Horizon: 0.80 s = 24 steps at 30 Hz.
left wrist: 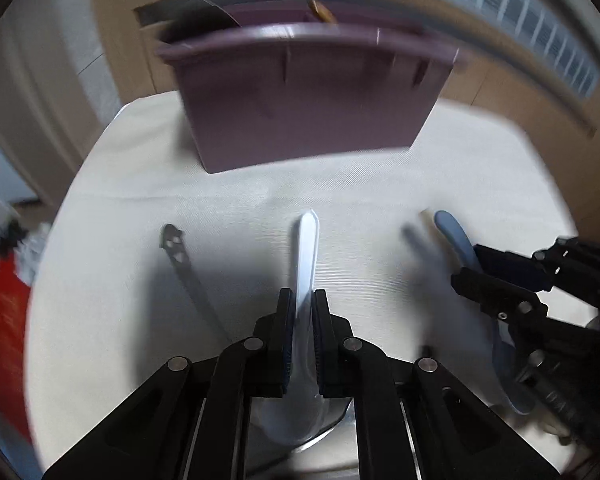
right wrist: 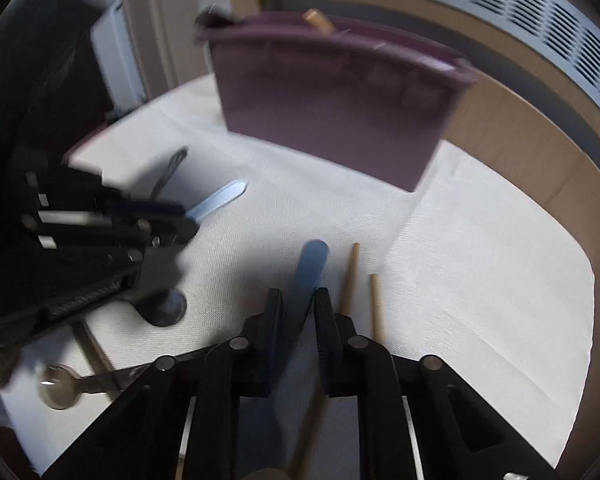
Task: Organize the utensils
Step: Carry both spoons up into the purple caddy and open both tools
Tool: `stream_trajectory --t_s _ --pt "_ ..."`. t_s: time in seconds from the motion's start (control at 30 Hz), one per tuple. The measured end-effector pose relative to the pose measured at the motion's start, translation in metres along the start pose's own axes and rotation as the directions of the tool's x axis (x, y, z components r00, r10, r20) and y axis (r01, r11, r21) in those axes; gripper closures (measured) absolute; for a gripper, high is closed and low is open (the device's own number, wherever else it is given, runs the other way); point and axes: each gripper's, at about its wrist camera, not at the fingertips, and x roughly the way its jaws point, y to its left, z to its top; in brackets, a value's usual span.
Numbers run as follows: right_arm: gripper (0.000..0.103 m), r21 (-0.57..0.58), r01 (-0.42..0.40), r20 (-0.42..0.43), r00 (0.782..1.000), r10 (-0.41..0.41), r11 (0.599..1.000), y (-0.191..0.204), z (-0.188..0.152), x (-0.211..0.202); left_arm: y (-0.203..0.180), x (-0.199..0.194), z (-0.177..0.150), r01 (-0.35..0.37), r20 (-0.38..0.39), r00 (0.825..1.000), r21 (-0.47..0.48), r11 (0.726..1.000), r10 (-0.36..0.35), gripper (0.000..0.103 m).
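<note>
Left gripper (left wrist: 300, 300) clamped on pale blue spoon (left wrist: 306, 248), handle pointing far toward purple caddy (left wrist: 300, 120) | right gripper (right wrist: 296, 300) around darker blue spoon (right wrist: 306, 276), contact unclear from blur | two chopsticks (right wrist: 350, 276) just right | caddy contents blurred; metal utensil (left wrist: 180, 256) left.

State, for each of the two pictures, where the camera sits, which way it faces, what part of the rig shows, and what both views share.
Left wrist: on the left gripper, facing the purple organizer bin; its fingers clamp a light blue utensil; the right gripper shows at right.
Right wrist: on the right gripper, facing the same bin; a darker blue utensil sits between its fingers.
Shared: bin, white tablecloth, both grippers.
</note>
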Motion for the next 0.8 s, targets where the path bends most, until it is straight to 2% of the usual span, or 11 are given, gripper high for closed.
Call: stream_trajectory --t_s 0.1,0.23,0.37,0.57,0.7,0.8 --pt "0.090 0.014 -0.029 0.083 0.996 0.028 0.999 -0.009 -0.006 -0.036 0.001 -0.028 -0.012 0.055 0.109 0.993 -0.065 0.996 -0.048 0.095" --pt "0.093 -0.001 -0.027 0.154 0.988 0.027 1.000 -0.009 -0.014 -0.067 -0.001 -0.064 -0.023 0.121 0.220 0.971 -0.101 0.988 -0.096 0.099" --pt "0.093 -0.014 -0.022 0.208 0.978 0.025 1.000 -0.004 -0.016 -0.079 -0.006 -0.088 -0.023 0.099 0.277 0.958 -0.064 0.993 -0.078 0.099" --pt "0.093 -0.013 -0.061 0.206 0.977 0.062 0.998 -0.001 -0.013 -0.083 -0.002 -0.096 -0.023 0.117 0.288 0.953 -0.068 0.991 -0.093 0.100" --pt "0.093 -0.006 -0.047 0.198 0.979 0.047 0.999 -0.004 -0.012 -0.082 0.015 -0.079 -0.021 0.112 0.233 0.969 -0.136 0.984 -0.078 0.099" --pt "0.093 0.015 -0.025 0.194 0.981 0.022 1.000 -0.011 -0.014 -0.080 0.032 -0.059 -0.021 0.144 0.166 0.980 -0.217 0.965 -0.109 0.097"
